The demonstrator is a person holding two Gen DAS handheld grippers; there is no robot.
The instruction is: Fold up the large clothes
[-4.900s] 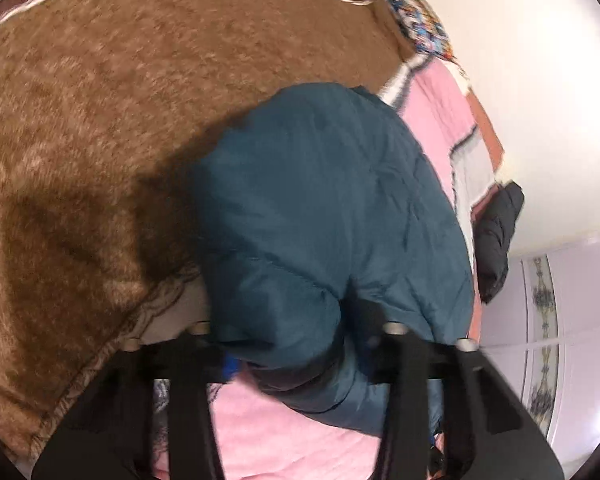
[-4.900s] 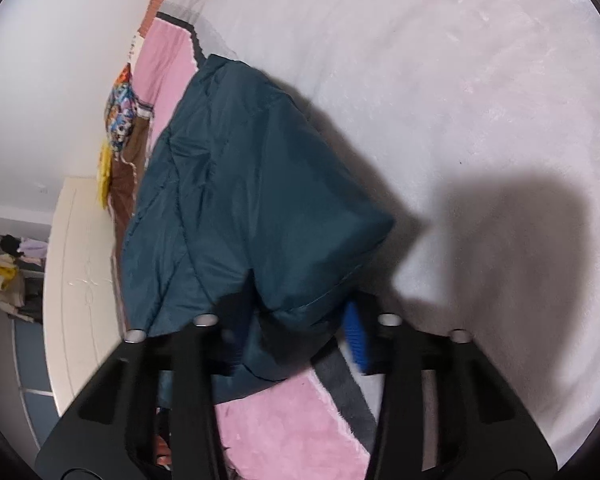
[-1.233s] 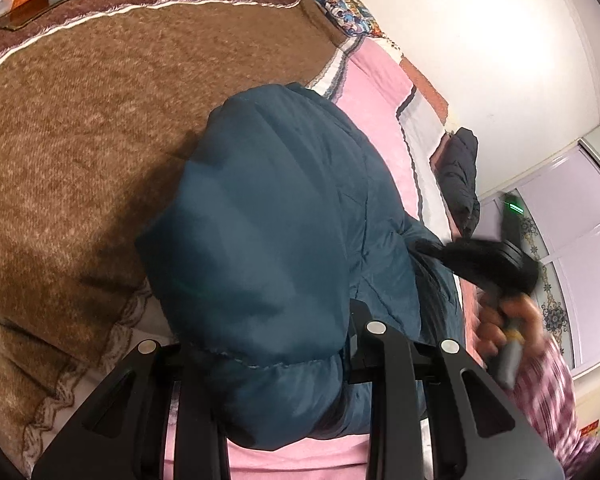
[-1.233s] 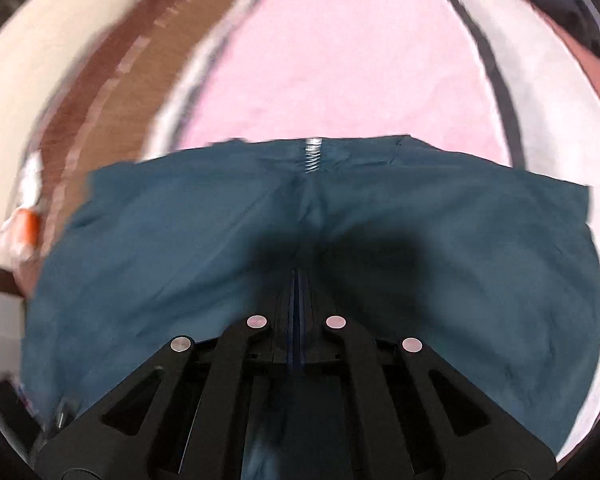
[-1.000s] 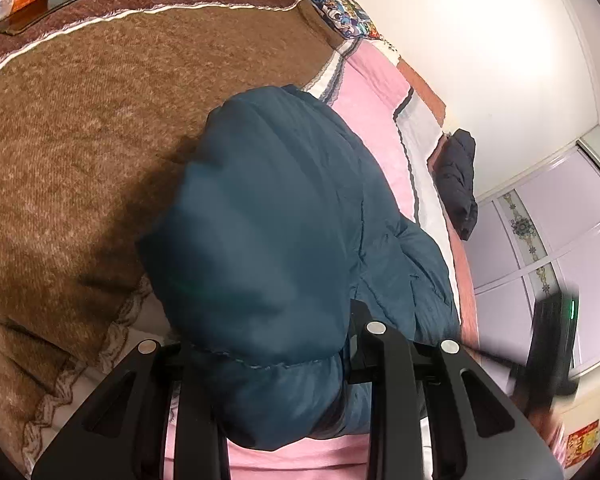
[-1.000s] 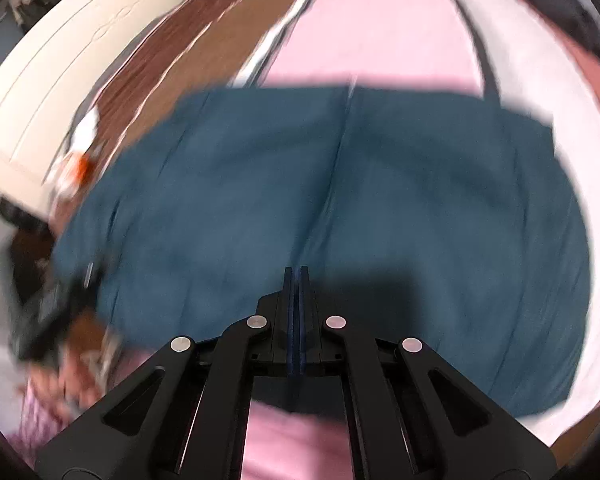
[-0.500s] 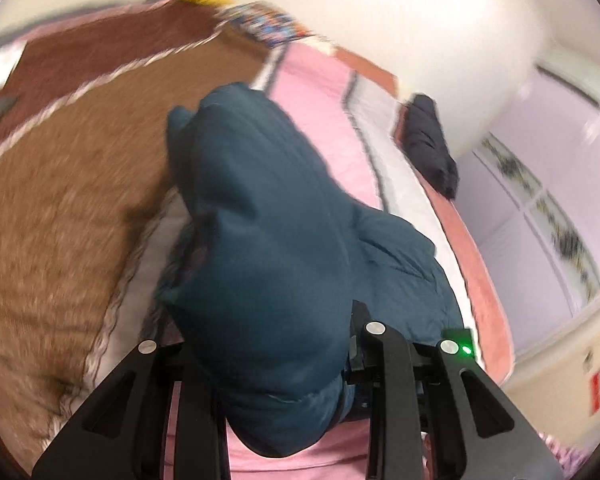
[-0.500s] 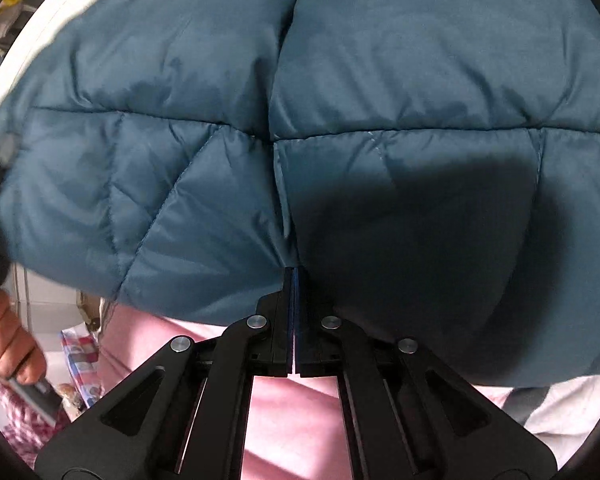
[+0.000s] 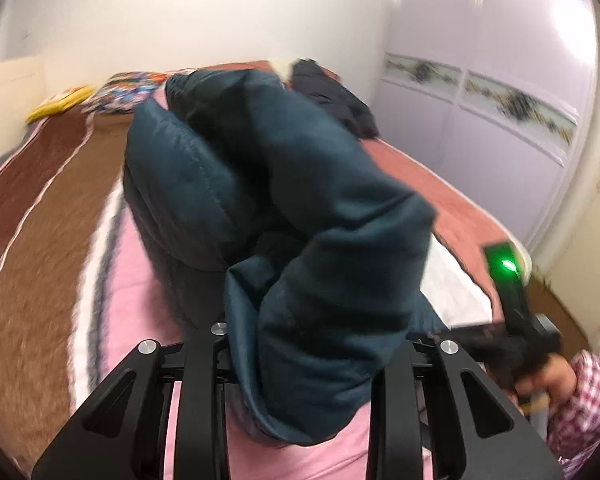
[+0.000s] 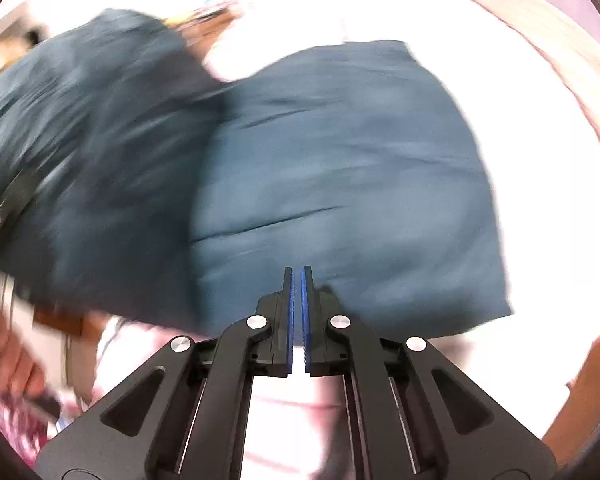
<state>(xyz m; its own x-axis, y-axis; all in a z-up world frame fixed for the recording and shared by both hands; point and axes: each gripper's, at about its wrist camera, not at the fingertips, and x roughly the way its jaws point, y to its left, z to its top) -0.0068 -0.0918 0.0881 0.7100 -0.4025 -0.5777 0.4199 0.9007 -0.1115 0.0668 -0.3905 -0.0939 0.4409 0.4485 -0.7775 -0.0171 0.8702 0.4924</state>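
Observation:
A teal quilted puffer jacket (image 9: 320,208) lies bunched on the bed, with one thick end lifted. My left gripper (image 9: 300,340) is shut on that lifted end, and the padding bulges out over both fingers. In the right wrist view the jacket (image 10: 340,168) is blurred and fills the middle, its flatter half lying on pale bedding. My right gripper (image 10: 297,276) hovers at its near edge. Its jaws are opening to a narrow slit, and nothing sits between the blue pads. A hand (image 9: 548,380) holds the green-lit right tool at the left wrist view's right side.
The bed carries a brown blanket (image 9: 40,208) on the left and a pink one (image 9: 132,300) near me. A dark garment (image 9: 332,96) lies at the far end. Lilac wardrobe doors (image 9: 480,80) stand to the right, with a colourful pillow (image 9: 128,88) by the wall.
My left gripper has risen and rolled, carrying the jacket's held end up and over. The right gripper drew back from the quilting to the jacket's near edge, and its jaws parted slightly.

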